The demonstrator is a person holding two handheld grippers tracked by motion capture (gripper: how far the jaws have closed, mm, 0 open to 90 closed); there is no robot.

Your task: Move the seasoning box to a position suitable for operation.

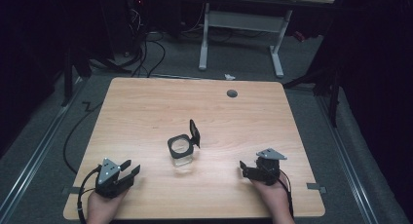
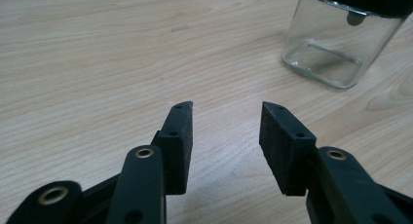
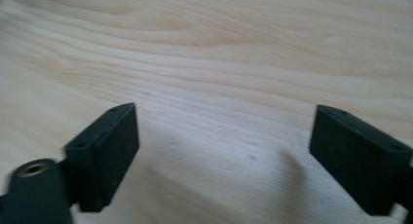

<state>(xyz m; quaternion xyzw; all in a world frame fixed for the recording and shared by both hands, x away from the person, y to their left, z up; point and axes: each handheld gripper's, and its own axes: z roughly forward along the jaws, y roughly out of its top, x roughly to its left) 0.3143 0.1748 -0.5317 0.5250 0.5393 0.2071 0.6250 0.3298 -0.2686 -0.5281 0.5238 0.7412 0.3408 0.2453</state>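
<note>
A clear square glass jar (image 1: 180, 153) with a black rim stands in the middle of the wooden table (image 1: 146, 112). Its hinged black lid (image 1: 195, 133) is flipped up on the right side. My left gripper (image 1: 131, 166) rests near the front left of the table, open and holding nothing. In the left gripper view the jar (image 2: 336, 44) sits ahead and to the right of the open left gripper (image 2: 226, 114). My right gripper (image 1: 242, 169) lies near the front right, pointing left toward the jar. The right gripper (image 3: 224, 121) is wide open over bare wood.
A dark round grommet hole (image 1: 232, 93) sits near the table's far edge. Beyond the table, a white desk frame (image 1: 241, 24) and cables (image 1: 146, 48) stand on the grey floor. Bare wood surrounds the jar on all sides.
</note>
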